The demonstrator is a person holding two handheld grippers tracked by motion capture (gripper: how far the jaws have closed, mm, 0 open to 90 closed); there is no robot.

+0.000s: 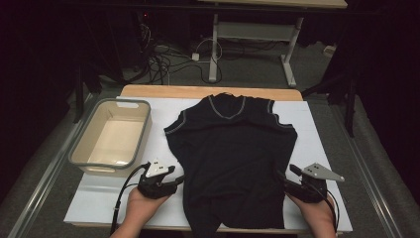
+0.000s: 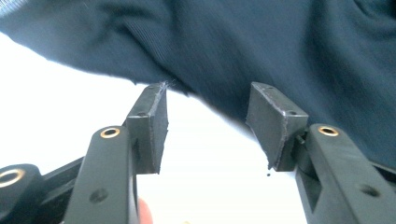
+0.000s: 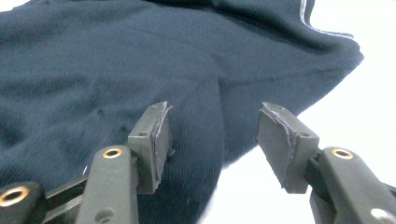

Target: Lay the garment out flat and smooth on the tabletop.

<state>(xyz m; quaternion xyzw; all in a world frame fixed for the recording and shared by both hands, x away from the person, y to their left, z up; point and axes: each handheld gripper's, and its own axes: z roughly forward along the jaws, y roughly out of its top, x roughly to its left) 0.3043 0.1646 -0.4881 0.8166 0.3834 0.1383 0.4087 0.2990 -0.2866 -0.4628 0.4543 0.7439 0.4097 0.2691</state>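
A black T-shirt (image 1: 232, 163) lies spread flat on the white worktop (image 1: 317, 148), neckline away from the person and hem at the near edge, laid out as if for folding. The left claw (image 1: 177, 178) sits at its left side edge and the right claw (image 1: 287, 179) at its right, each with jaws apart and nothing clamped, probably poised to pinch both edges together. A grey basin (image 1: 111, 139) waits empty at the left.

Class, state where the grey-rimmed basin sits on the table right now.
In the high view, the basin sits at the table's left side, beside the dark shirt, beyond the left gripper.
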